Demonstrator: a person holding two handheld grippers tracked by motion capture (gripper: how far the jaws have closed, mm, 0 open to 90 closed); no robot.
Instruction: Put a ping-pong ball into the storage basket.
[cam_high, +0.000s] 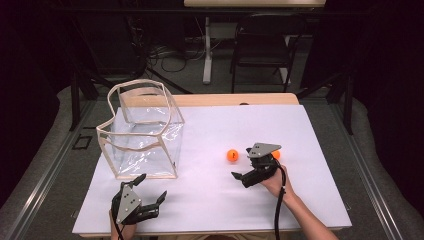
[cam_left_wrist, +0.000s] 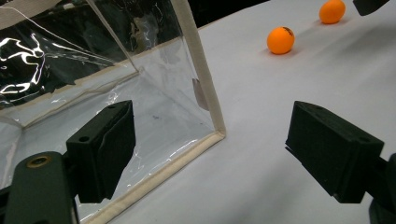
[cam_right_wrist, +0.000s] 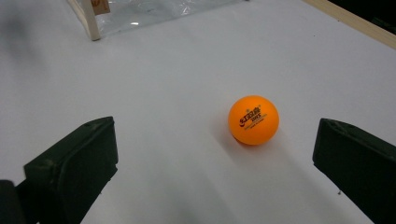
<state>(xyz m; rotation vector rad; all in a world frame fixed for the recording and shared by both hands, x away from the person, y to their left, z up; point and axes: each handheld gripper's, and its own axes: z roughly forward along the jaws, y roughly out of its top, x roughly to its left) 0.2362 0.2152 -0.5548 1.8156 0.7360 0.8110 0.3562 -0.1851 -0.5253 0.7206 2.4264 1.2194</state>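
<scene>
Scene: white-covered table (cam_high: 210, 200) carrying a clear plastic bag with cream fabric edging (cam_high: 142, 130), standing open-topped at the left, and two orange table-tennis balls at the right.
Ball one: the orange table-tennis ball with dark print (cam_right_wrist: 253, 119) lies on the table between the jaws of the right tool (cam_high: 248, 162), nearer the right-hand jaw in the right gripper view, touching neither; in the high view it sits just left of that tool (cam_high: 232, 155).
Ball two: a second orange ball (cam_high: 276, 154) lies just beside the right tool's far side, partly covered by its grey plate; in the left gripper view it sits behind the first (cam_left_wrist: 332, 11).
Right tool: jaws spread wide, holding nothing, low over the table and aimed at ball one.
Left tool: the left tool (cam_high: 152, 188) rests near the table's front edge, jaws wide apart and empty, just in front of the bag's lower front corner (cam_left_wrist: 217, 130).
Step in hand: judged as the approach to pick up ball one, with the bag as the likely destination.
Next move: the right tool needs to centre ball one between the jaws and close gently, since a round, light ball would probably roll off at a one-sided touch.
Left tool's likely role: steadying the bag's rim, which looks limp and crumpled.
</scene>
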